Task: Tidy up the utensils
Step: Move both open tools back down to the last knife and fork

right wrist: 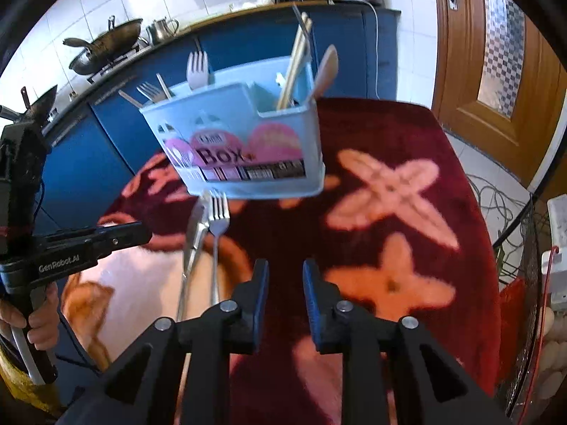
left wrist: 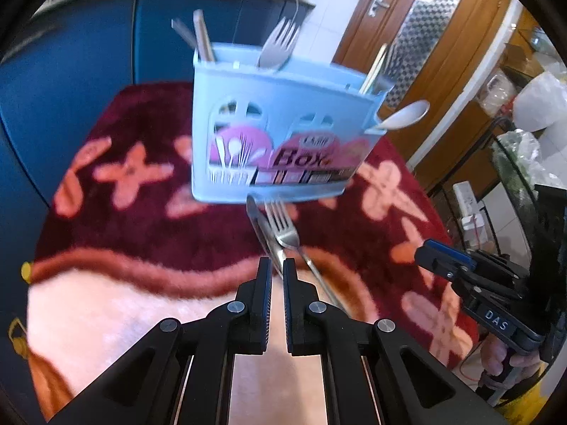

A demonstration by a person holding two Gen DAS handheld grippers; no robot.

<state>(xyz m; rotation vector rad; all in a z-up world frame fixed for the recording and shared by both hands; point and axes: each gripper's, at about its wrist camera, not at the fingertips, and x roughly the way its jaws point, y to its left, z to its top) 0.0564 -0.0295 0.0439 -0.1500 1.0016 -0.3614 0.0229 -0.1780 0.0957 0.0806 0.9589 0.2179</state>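
A light blue utensil box (left wrist: 280, 131) (right wrist: 241, 148) stands on the red cloth and holds forks, chopsticks and a spoon (left wrist: 404, 115). In front of it a knife (left wrist: 260, 226) (right wrist: 194, 233) and a fork (left wrist: 283, 226) (right wrist: 218, 219) lie side by side, tips toward the box. My left gripper (left wrist: 277, 267) (right wrist: 141, 232) is shut and empty; it hovers over the near end of the knife's handle. My right gripper (right wrist: 285, 269) (left wrist: 436, 255) is open with nothing between its fingers, to the right of the fork's handle.
A dark red cloth with pink flowers (right wrist: 389, 184) covers the table. Blue cabinets (right wrist: 88, 163) stand behind it, with a wok (right wrist: 106, 46) and a kettle on the counter. A wooden door (right wrist: 503, 81) and loose cables (right wrist: 496, 198) are at the right.
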